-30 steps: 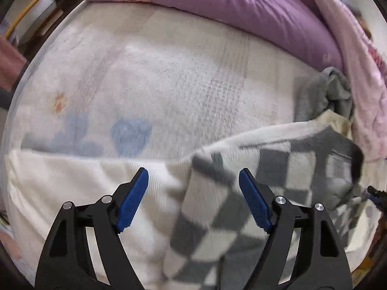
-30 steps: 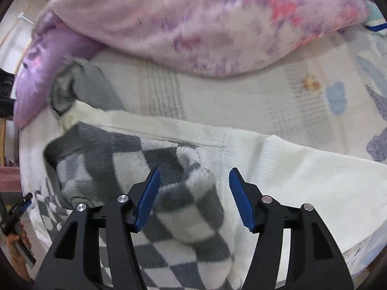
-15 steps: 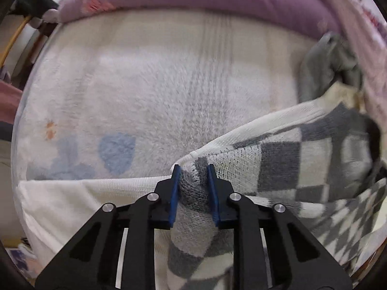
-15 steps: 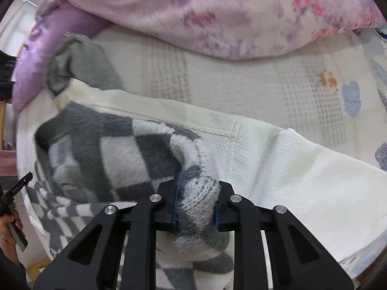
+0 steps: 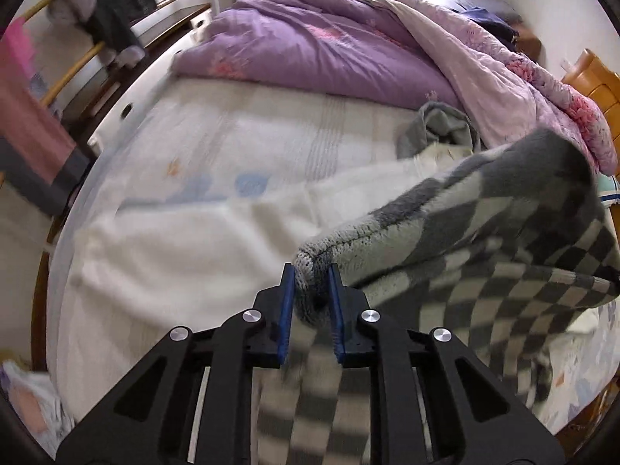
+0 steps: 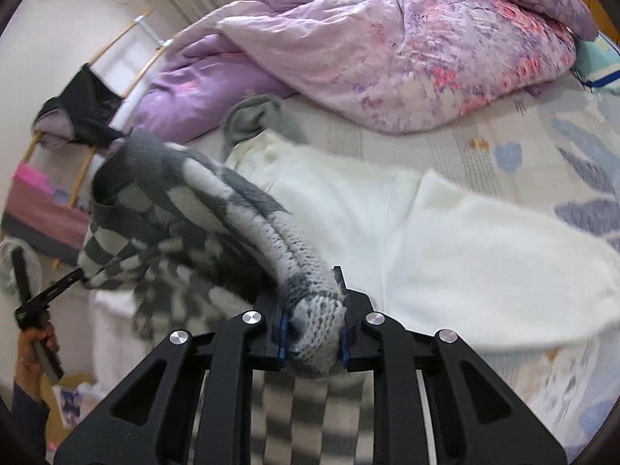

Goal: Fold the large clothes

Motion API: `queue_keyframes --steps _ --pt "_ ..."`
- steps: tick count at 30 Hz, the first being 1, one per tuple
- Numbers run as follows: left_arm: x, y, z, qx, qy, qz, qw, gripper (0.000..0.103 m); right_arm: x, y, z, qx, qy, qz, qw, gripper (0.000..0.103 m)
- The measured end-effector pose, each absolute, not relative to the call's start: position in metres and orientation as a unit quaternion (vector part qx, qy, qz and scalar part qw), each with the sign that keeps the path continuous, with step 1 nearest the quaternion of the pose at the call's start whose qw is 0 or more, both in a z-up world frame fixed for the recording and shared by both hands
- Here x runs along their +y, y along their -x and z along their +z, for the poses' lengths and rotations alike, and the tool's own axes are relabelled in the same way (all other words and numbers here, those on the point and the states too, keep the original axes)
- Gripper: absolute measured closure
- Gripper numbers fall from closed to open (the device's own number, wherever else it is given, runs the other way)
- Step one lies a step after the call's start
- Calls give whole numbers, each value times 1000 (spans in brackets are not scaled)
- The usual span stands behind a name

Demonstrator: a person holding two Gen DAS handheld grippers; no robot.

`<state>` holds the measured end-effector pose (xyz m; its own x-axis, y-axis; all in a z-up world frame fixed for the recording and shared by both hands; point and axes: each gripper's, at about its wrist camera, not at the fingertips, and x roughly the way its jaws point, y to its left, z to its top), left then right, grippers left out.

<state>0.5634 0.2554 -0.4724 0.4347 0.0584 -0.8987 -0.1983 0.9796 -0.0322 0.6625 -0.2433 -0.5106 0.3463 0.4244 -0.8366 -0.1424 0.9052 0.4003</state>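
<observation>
A grey-and-white checkered knit sweater hangs lifted above the bed, stretched between both grippers. My left gripper is shut on a bunched edge of the sweater. My right gripper is shut on another bunched edge of the same sweater. A white fleece garment lies flat on the bed under it and also shows in the right wrist view.
A crumpled grey garment lies behind the white one. A purple and pink floral duvet is piled along the far side of the bed. A clothes rack with dark clothing stands at the left. The bed sheet has a pale pattern.
Both grippers went from open over the sweater to shut on it, then lifted it off the bed. The view has pulled back and up, showing more of the room.
</observation>
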Motion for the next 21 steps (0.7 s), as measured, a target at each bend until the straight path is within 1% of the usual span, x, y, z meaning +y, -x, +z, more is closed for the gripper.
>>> queue_keyframes --steps 1,3,4,6,7,10,12,14,15,16,17,18,19,20,21 --pt "256 -544 -473 529 65 85 842 103 -247 -645 -508 548 -130 182 806 86" --pt "258 -496 -473 536 61 125 833 103 -258 -604 -506 558 -124 201 796 86" --pt "263 -467 -478 538 88 124 829 103 -260 -591 -510 567 -130 206 787 86" --pt "264 -432 -493 556 84 136 816 103 -262 -552 -528 594 -149 222 759 86" --pt "263 -411 -508 575 86 141 802 103 -259 -541 -535 600 -140 225 755 86" --pt "257 -372 -532 588 148 129 785 103 -241 -495 -561 620 -90 226 746 86" --pt "257 -362 -542 589 188 122 777 103 -233 -474 -585 639 -85 210 735 86" --pt "263 -357 -549 570 241 117 777 101 -230 -461 -599 648 -84 193 732 86" --pt "267 -359 -552 562 261 115 776 98 -230 -456 -607 653 -95 184 729 86" --pt "271 -361 -556 554 283 112 775 87 -231 -450 -611 650 -104 176 731 86" --pt "279 -364 -561 541 310 111 774 71 -232 -449 -613 646 -109 170 737 86" --pt "283 -366 -565 535 321 113 773 62 -232 -449 -613 640 -112 165 742 86" --pt "288 -370 -569 530 332 113 772 51 -230 -449 -612 638 -110 159 746 86" --pt "293 -374 -576 524 353 105 768 48 -229 -447 -611 635 -108 156 749 86" --pt "297 -381 -579 518 367 98 766 48 -228 -444 -610 631 -104 151 754 86"
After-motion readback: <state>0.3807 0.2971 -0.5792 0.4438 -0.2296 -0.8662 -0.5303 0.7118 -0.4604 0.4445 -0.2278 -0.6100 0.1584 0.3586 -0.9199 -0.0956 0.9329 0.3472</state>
